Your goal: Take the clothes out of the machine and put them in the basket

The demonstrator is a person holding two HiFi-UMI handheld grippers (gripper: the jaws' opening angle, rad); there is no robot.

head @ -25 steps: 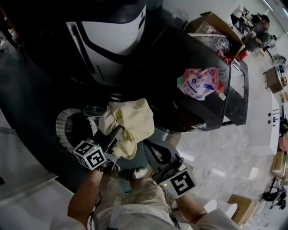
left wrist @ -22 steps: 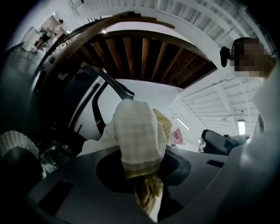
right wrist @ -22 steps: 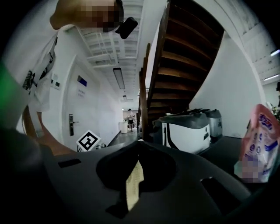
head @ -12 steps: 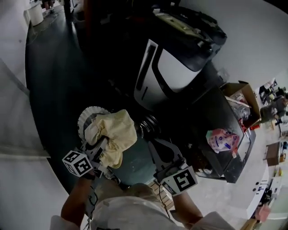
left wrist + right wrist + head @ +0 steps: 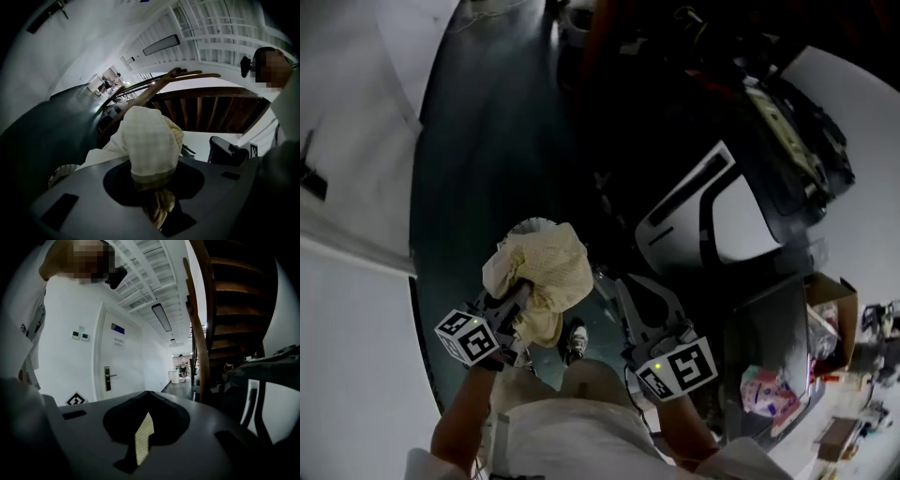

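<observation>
A crumpled pale yellow cloth hangs in my left gripper, which is shut on its lower fold. In the left gripper view the cloth bulges up out of the jaws of my left gripper. A white ribbed basket peeks out just beyond the cloth, mostly hidden by it; its rim shows low at the left. The white-fronted washing machine stands off to the right. My right gripper is beside the cloth, jaws together and empty; only its pad shows between them.
A black table at lower right carries a pink bag and a cardboard box. Dark wooden stairs rise ahead. A white door stands to the left in the right gripper view. The floor is dark.
Both grippers and the held cloth have swung away from the washing machine, which slid from upper left to the right of view. The basket now lies directly beyond the cloth.
</observation>
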